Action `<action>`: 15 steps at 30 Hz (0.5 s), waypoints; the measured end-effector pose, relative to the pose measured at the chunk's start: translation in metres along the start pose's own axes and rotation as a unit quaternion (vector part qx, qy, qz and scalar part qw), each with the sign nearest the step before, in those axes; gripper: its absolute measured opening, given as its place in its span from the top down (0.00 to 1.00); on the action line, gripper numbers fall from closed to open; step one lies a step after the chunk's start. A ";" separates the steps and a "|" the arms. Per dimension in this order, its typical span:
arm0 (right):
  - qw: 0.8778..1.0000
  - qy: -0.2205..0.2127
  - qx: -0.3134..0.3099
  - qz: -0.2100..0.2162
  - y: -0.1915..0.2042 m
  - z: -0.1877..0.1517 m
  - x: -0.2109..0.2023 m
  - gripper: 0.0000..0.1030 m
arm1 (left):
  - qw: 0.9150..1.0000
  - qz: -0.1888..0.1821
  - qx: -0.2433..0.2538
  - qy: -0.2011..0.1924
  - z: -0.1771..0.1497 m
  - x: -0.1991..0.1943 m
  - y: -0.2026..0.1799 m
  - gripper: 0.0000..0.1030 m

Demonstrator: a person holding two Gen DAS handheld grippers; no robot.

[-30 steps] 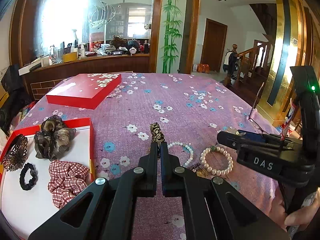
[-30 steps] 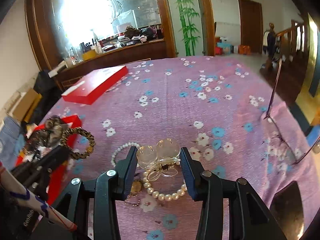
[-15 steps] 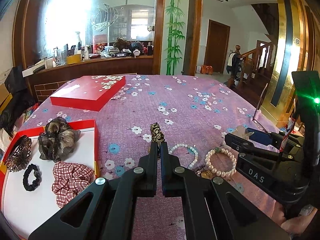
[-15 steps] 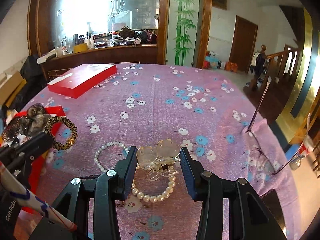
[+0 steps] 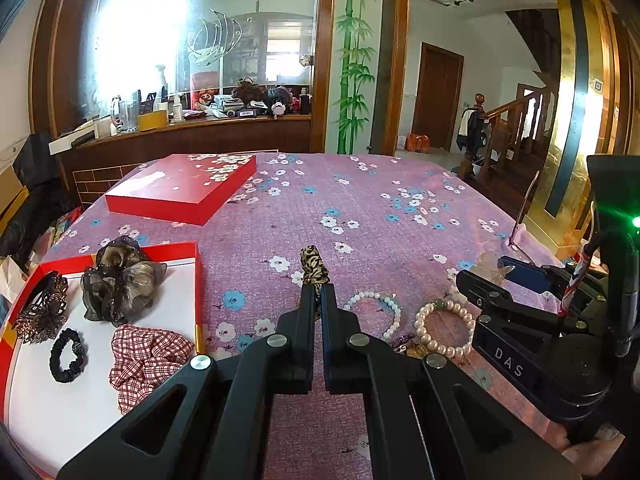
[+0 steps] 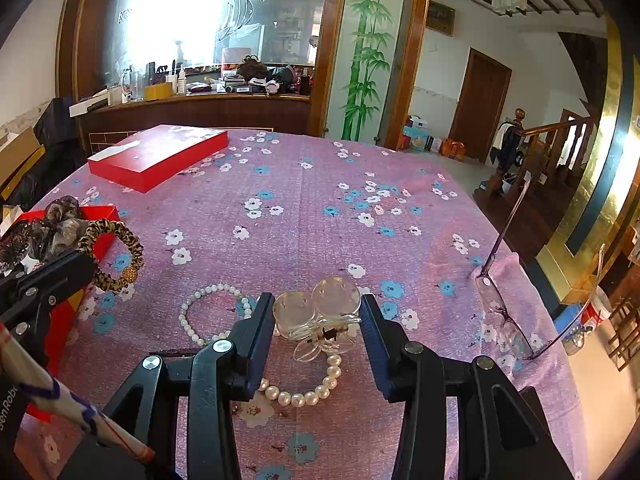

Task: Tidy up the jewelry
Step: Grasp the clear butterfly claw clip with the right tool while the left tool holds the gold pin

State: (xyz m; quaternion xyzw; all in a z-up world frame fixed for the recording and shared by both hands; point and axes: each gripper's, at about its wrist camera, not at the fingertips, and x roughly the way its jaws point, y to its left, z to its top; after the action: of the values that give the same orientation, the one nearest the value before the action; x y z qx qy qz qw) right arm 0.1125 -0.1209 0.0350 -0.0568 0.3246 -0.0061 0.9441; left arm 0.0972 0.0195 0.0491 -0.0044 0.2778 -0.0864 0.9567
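My left gripper is shut on a leopard-print scrunchie, held above the tablecloth; it also shows in the right wrist view. My right gripper is shut on a clear plastic hair claw, lifted above the table. Under it lie a large pearl bracelet and a small pearl bracelet; both show in the left wrist view, large and small. The open red tray at left holds a brown organza scrunchie, a plaid scrunchie, a black hair tie and a brown lace piece.
A closed red box lid lies at the far left of the table. Purple-framed glasses rest near the right table edge. A small gold charm lies by the bracelets. A cluttered wooden counter stands behind the table.
Both grippers have risen and tilted up, each keeping its item. The hair claw has lifted off the pearl bracelet; the scrunchie stays held.
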 end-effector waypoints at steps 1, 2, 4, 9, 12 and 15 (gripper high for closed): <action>1.000 -0.001 0.000 -0.001 0.000 0.000 0.000 0.56 | 1.000 0.000 -0.001 -0.001 0.000 0.000 0.000 0.98; 1.000 -0.001 -0.001 -0.001 0.001 0.000 -0.001 0.56 | 1.000 0.000 -0.001 -0.002 0.000 -0.001 0.001 0.98; 1.000 -0.002 -0.003 -0.003 0.001 0.000 -0.001 0.56 | 1.000 0.001 -0.004 -0.004 0.001 -0.002 0.002 0.98; 1.000 -0.006 -0.007 -0.006 0.003 0.000 -0.003 0.56 | 1.000 0.003 -0.008 -0.009 0.002 -0.005 0.004 0.98; 1.000 -0.007 -0.010 -0.008 0.005 0.000 -0.003 0.56 | 1.000 0.005 -0.010 -0.013 0.002 -0.006 0.004 0.98; 1.000 -0.008 -0.012 -0.009 0.006 -0.001 -0.003 0.56 | 1.000 0.007 -0.014 -0.016 0.003 -0.007 0.006 0.98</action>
State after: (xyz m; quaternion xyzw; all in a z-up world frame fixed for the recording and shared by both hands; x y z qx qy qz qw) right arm 0.1098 -0.1147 0.0355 -0.0715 0.3164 -0.0100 0.9459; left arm 0.0939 0.0266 0.0551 -0.0174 0.2641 -0.0760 0.9613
